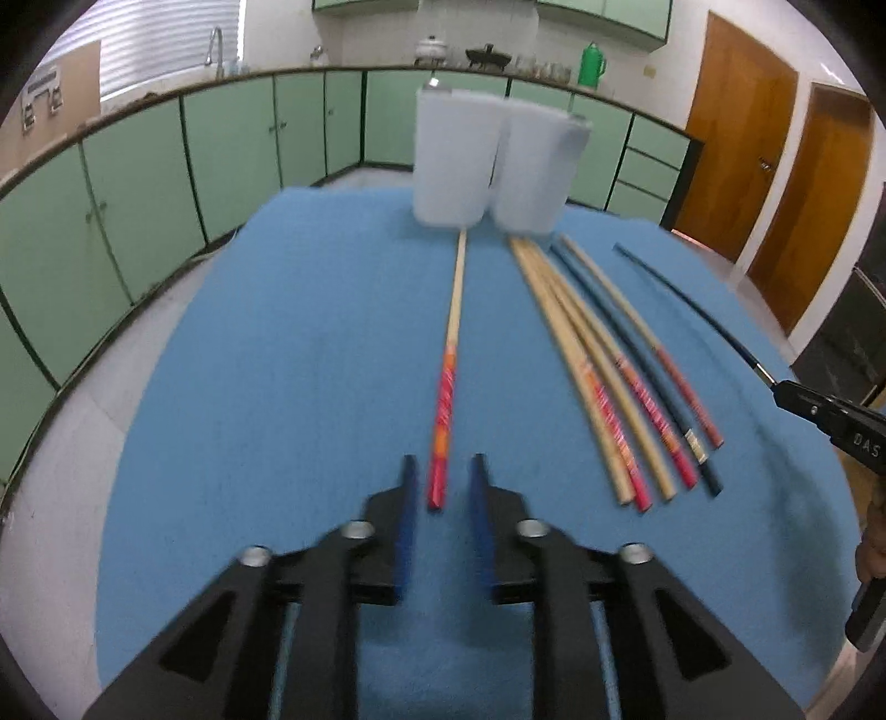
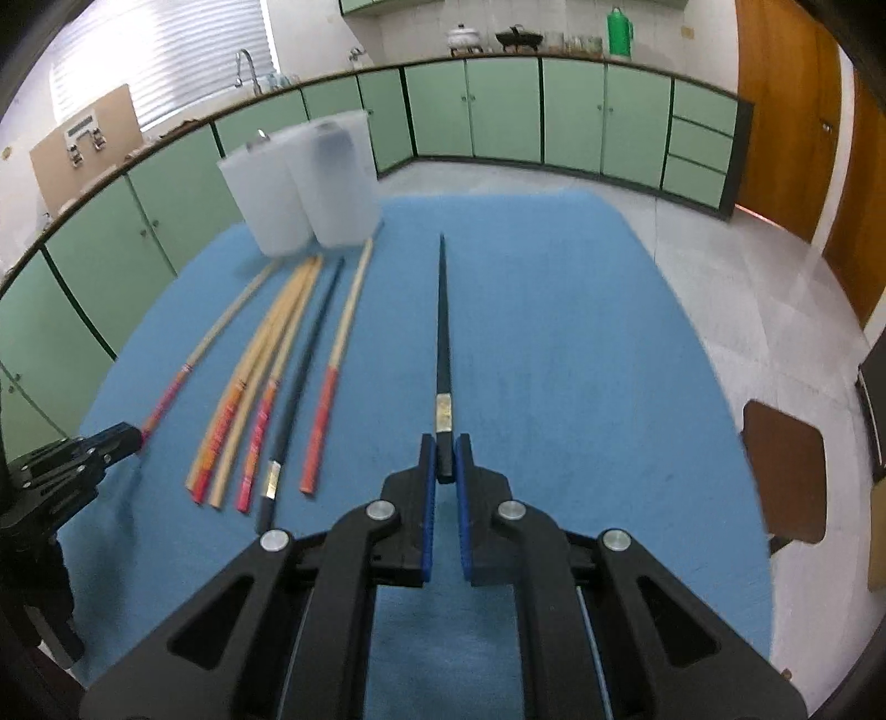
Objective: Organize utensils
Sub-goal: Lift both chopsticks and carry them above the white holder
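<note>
Sorting chopsticks: right gripper (image 2: 444,462) is clenching slim black chopstick (image 2: 442,332); left gripper (image 1: 441,487), released, is straddling red-handled bamboo chopstick (image 1: 451,354). Next: close w/ left, lift both to translucent white plastic cups (image 1: 490,160).

Chopsticks (image 1: 626,382) on mat (image 1: 277,360), before cups (image 1: 493,166).

A blue cloth (image 1: 277,387) covers the table. Behind it, green cabinets (image 2: 498,111) run under a long counter that carries a faucet (image 2: 246,63), a white pot (image 2: 464,36), a dark dish (image 2: 518,37) and a green jug (image 2: 620,30). Wooden doors (image 1: 736,133) stand at the right, a brown chair (image 2: 786,471) on the pale floor (image 2: 720,277), and a blind (image 2: 166,61) covers the window.
</note>
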A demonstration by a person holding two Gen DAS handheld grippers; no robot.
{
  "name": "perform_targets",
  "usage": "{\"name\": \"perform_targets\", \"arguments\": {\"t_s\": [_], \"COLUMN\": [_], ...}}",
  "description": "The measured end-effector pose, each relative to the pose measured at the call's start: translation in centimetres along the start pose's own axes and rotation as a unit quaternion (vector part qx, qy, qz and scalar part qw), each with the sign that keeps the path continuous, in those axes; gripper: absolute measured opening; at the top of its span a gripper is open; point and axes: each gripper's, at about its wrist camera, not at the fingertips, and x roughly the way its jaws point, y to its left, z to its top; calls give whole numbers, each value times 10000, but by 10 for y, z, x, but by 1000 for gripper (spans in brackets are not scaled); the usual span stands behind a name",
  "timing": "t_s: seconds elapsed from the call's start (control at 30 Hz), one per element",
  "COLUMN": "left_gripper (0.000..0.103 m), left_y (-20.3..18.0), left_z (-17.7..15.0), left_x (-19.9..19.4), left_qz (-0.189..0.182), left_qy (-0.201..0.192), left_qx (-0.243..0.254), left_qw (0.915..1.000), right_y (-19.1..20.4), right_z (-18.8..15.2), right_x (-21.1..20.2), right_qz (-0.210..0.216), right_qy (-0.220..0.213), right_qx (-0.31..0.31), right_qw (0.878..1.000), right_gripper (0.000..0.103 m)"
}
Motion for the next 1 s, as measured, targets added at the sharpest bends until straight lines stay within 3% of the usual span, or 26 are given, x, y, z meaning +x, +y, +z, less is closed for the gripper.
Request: {"name": "perform_targets", "arguments": {"t_s": [0.13, 0.3, 0.4, 0.53, 0.7, 0.83, 1.0], "left_gripper": [32, 31, 26, 9, 6, 6, 6], "left_y": [1, -2, 1, 7, 3, -5, -13], "left_z": [-5, -7, -10, -9, -8, -1, 25], "left_x": [0, 1, 0, 2, 1, -14, -56], "left_qz": [7, 21, 27, 3, 64, 134, 77], "left_qy": [14, 9, 0, 0, -34, -158, -582], "left_qx": [49, 45, -21, -134, -62, 115, 175], "left_qw": [10000, 10000, 10000, 9999, 10000, 9997, 9981], "right_y": [1, 3, 2, 1, 1, 1, 2], "right_z": [-5, -4, -6, -7, -4, 2, 24], "right_x": [7, 9, 9, 11, 8, -2, -29], "right_qz": [-51, -24, -20, -19, -20, -31, -7], "right_qy": [15, -4, -12, 15, -7, -111, -470], "right_qx": [-59, -39, -34, -7, 8, -54, -197], "right_qw": [10000, 10000, 10000, 10000, 10000, 9999, 9987], "right_gripper": [6, 6, 6, 6, 6, 6, 6]}}
